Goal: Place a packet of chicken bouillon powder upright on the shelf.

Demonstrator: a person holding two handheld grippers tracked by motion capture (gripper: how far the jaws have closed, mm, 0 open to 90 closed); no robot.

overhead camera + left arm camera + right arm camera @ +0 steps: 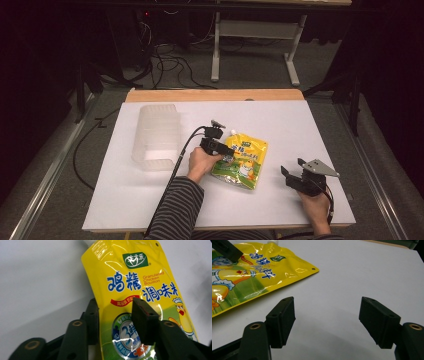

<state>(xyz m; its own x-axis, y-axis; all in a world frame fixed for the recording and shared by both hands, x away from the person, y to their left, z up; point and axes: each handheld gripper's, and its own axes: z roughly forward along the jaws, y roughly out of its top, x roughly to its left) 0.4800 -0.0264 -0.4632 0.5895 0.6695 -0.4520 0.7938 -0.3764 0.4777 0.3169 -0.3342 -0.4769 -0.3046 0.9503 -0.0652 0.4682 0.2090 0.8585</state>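
Note:
A yellow bouillon pouch with a white spout lies flat on the white table top. My left gripper reaches it from the left. In the left gripper view the pouch has its left edge between the jaws of that gripper: one pad stands beside the edge, the other over the printed face. The pouch looks flat and unsqueezed. My right gripper rests to the right of the pouch, apart from it. In its own view the right gripper stands open over bare table, with the pouch off to the left.
A clear ribbed plastic container lies on the left part of the table, behind my left hand. A wooden strip runs along the table's far edge. Beyond it are cables and a desk frame on the floor.

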